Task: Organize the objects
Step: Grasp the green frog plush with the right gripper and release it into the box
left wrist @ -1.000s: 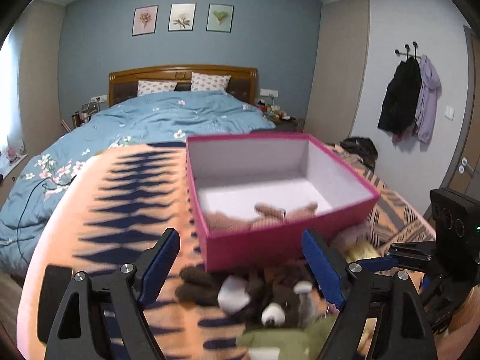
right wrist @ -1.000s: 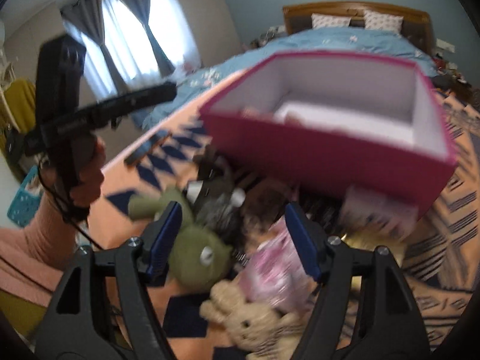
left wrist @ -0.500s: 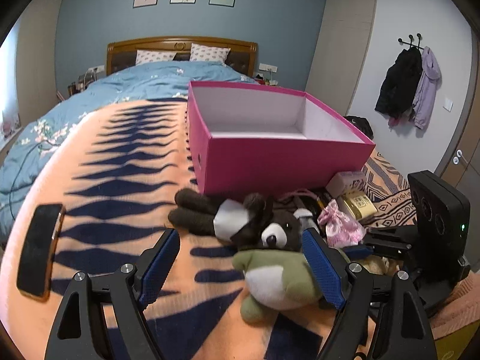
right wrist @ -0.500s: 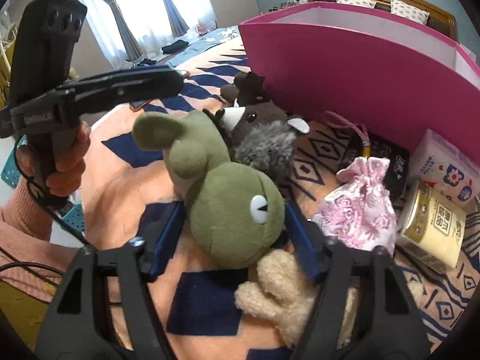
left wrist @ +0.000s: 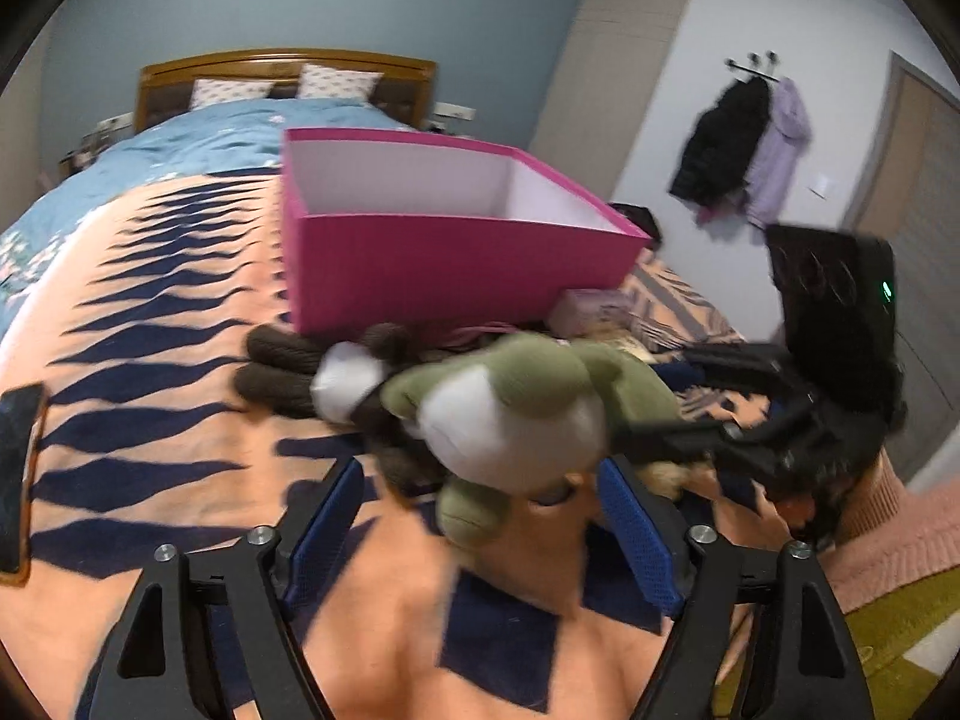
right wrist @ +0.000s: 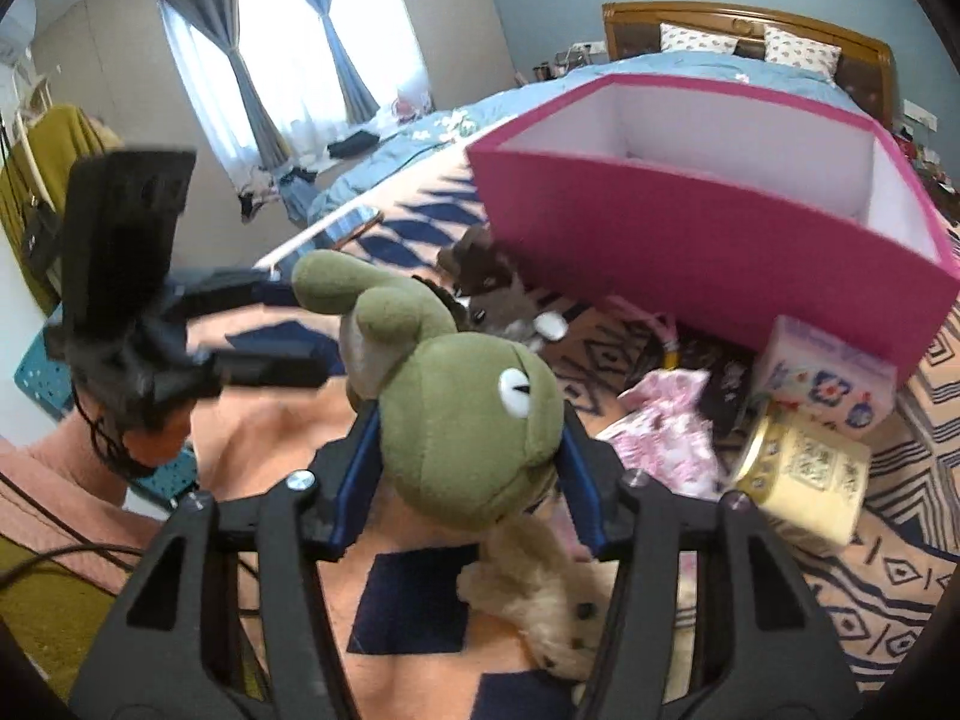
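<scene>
Green frog plush (right wrist: 462,414), head clamped between the blue pads of the right tool (right wrist: 468,468), whose jaws have just been closing and now press on both sides of the head. One long green limb (right wrist: 336,282) rises to the upper left of the head. In the left wrist view the same frog (left wrist: 516,414) shows its white belly and hangs ahead of and above the left tool (left wrist: 480,534); one green foot dips toward the gap between the blue pads (left wrist: 324,534), which do not touch it. The left tool's jaws have also just been narrowing, yet they stand open with nothing gripped. Brown raccoon plush (left wrist: 336,372) lies on the orange and navy blanket (left wrist: 150,360) just behind the frog, touching the near wall of the pink box (left wrist: 456,264). The box stands upright and open-topped on the bed. A beige plush (right wrist: 540,606) lies under the right tool. To the right of the frog lie a pink floral pouch (right wrist: 666,438), a yellow tin (right wrist: 798,480) on its side and a small printed carton (right wrist: 822,378), the carton near the box wall. A phone (left wrist: 15,468) lies at the blanket's left edge, well apart from the toys.
</scene>
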The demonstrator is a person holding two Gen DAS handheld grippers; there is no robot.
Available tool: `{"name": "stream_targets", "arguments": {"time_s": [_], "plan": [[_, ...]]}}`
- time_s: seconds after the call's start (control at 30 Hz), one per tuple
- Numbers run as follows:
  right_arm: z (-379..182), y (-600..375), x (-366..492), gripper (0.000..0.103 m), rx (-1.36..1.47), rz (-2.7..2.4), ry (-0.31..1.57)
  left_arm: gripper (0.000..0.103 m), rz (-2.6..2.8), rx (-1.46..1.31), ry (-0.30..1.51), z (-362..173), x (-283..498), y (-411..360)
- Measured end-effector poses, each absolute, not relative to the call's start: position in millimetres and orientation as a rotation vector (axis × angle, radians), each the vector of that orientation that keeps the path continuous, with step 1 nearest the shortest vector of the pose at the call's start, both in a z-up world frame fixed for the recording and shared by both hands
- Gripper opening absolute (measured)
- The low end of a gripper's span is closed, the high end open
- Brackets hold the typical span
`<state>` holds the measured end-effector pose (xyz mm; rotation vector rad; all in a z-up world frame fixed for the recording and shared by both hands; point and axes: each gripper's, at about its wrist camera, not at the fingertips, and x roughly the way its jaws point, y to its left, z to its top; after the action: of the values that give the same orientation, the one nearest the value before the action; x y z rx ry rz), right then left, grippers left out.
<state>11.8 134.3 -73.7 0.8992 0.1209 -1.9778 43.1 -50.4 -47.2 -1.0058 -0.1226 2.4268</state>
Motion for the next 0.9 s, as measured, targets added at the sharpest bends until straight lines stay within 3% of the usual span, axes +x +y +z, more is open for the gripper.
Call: {"name": "stream_targets", "arguments": {"time_s": [0.13,0.57,0.9], "plan": [[-51,151,7,0.057,0.855,-1.971,0.129,0.062,2.385,-0.981,-0.079,-36,39,-32],[33,158,-24,0.057,0.613,-2.078,0.213,0.062,2.529,-0.757,0.062,51,-18,-17],[63,142,-105,0.058,0.590,-2.095,0.229,0.062,2.582,-0.788,0.094,66,-95,-16]]}}
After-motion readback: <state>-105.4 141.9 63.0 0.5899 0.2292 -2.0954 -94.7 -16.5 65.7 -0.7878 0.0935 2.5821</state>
